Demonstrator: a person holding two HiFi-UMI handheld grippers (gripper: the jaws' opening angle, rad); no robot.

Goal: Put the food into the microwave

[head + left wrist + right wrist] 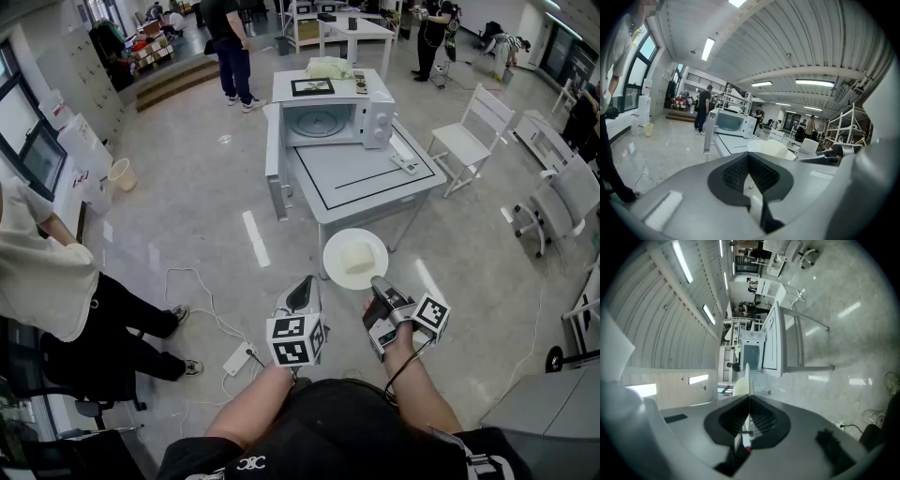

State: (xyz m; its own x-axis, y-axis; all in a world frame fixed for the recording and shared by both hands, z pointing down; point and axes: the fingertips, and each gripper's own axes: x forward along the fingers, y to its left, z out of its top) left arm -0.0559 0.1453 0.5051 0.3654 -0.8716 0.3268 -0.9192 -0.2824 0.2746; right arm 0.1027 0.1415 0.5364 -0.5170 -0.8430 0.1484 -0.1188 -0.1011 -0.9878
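Right claw (378,285) pressed nearly together, pinching rim of white plate (354,236). Pale food block (359,258) on plate, above floor, well short of open microwave (330,120) on tabletop (375,173). Left claw (302,293) pressed together, empty.

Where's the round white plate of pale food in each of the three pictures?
Head view: round white plate, just below centre.
Left gripper view: plate at centre, just beyond the jaws of the left gripper.
Right gripper view: plate edge-on, clamped in the jaws of the right gripper.
Shared landmark: open white microwave.
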